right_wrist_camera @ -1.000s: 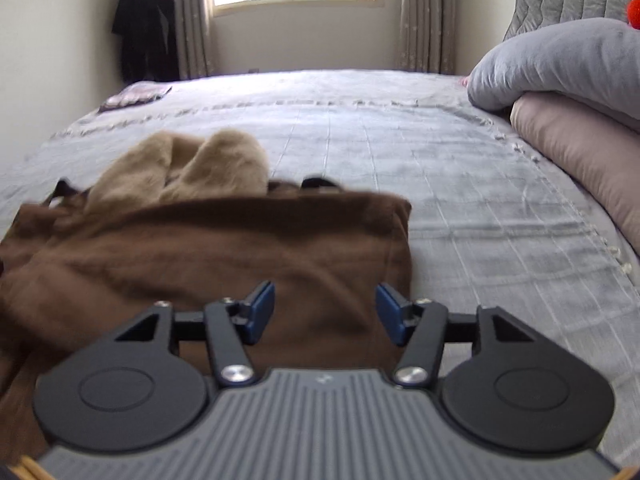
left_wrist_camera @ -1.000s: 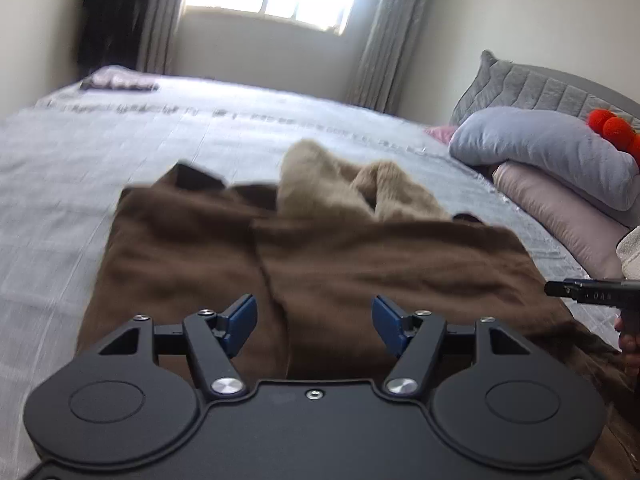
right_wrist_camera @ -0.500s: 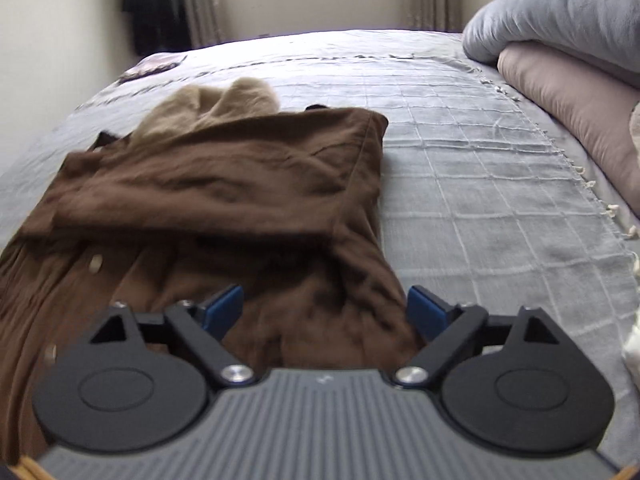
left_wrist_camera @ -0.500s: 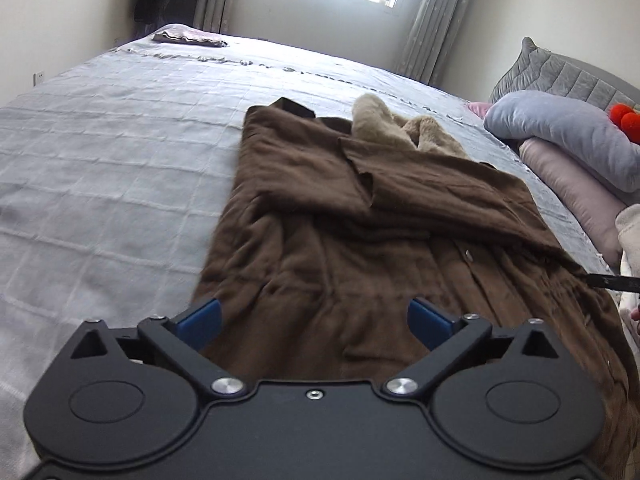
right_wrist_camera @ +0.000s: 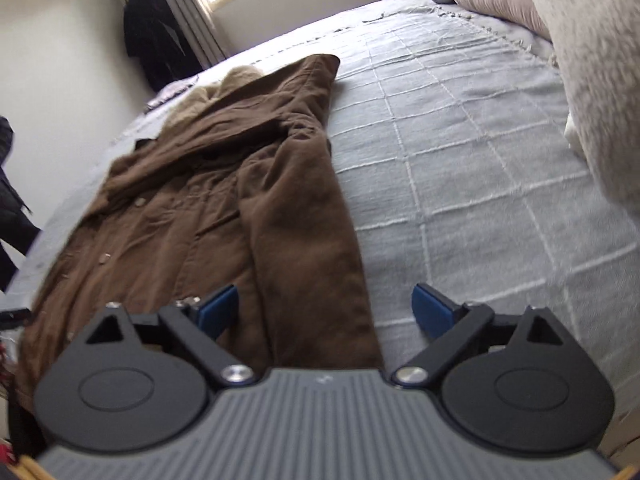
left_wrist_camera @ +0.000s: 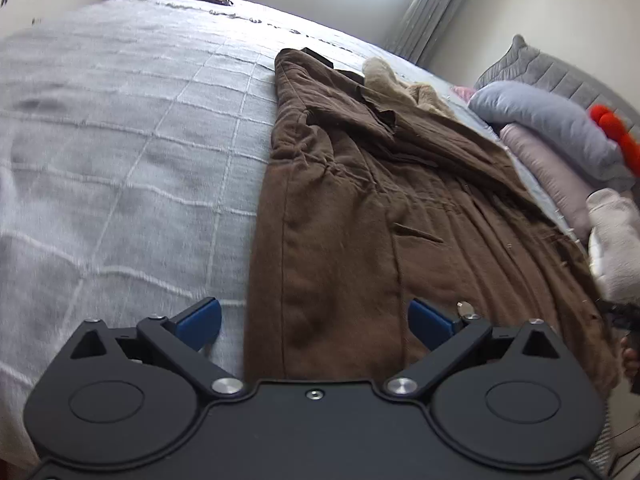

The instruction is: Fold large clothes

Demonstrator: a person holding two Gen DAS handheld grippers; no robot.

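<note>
A large brown coat (left_wrist_camera: 360, 200) lies flat on the grey checked bedspread (left_wrist_camera: 120, 140), its tan furry collar (left_wrist_camera: 400, 80) at the far end. My left gripper (left_wrist_camera: 316, 316) hangs open over the coat's near left edge; one finger is above the bedspread and the other above the cloth. In the right wrist view, the coat (right_wrist_camera: 224, 200) runs away to the upper left and its right edge passes between the wide jaws of my right gripper (right_wrist_camera: 326, 306). Neither gripper holds anything.
Grey and pink pillows (left_wrist_camera: 540, 120) and a red plush (left_wrist_camera: 616, 132) are stacked at the bed's head on the right. A white fluffy blanket (right_wrist_camera: 592, 60) lies close on the right. Dark clothes (right_wrist_camera: 156, 48) hang by the window. Open bedspread (right_wrist_camera: 460, 160) flanks the coat.
Both grippers have drawn back from the coat's upper part toward its lower end. Their jaws have spread from half open to wide. The folded upper part has stayed flat.
</note>
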